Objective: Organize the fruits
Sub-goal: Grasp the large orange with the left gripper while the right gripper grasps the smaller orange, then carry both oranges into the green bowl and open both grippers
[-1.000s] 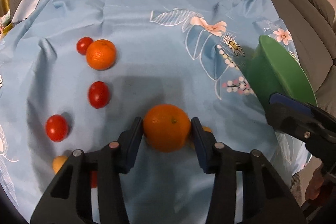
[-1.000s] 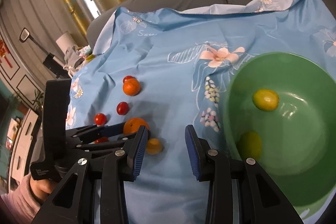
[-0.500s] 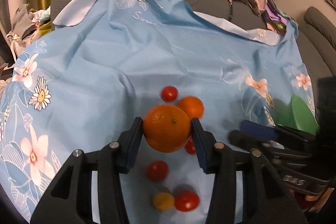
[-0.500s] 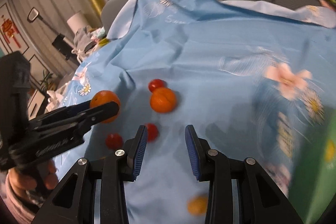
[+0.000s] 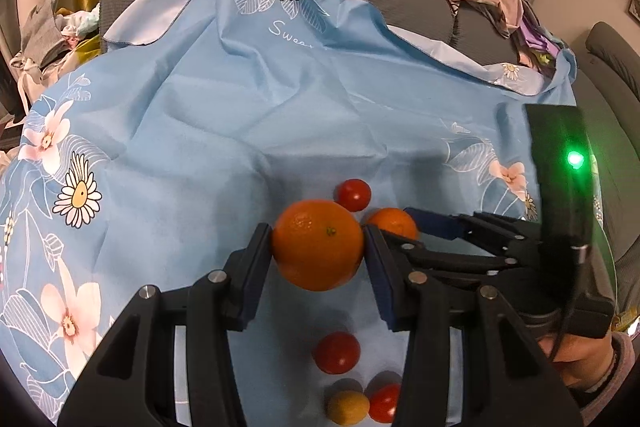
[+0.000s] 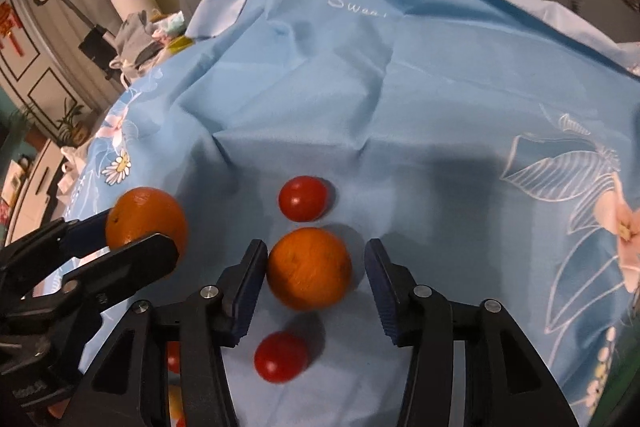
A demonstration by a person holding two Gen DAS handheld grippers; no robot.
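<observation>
While my left gripper (image 5: pixel 318 251) pinches a large orange (image 5: pixel 318 245) between its two pads and holds it up off the blue floral cloth (image 5: pixel 240 115), my right gripper (image 6: pixel 314 277) sits spread wide around a second orange (image 6: pixel 309 269) that lies on the cloth. Its left pad is just beside the fruit, and I see a gap at the right pad. In the right wrist view, one cherry tomato (image 6: pixel 302 197) rests just beyond that orange and another (image 6: pixel 281 356) lies nearer me, between the finger arms. From the left wrist view I see a small yellow fruit (image 5: pixel 348 407) touching a red tomato (image 5: pixel 385 403) low on the cloth.
</observation>
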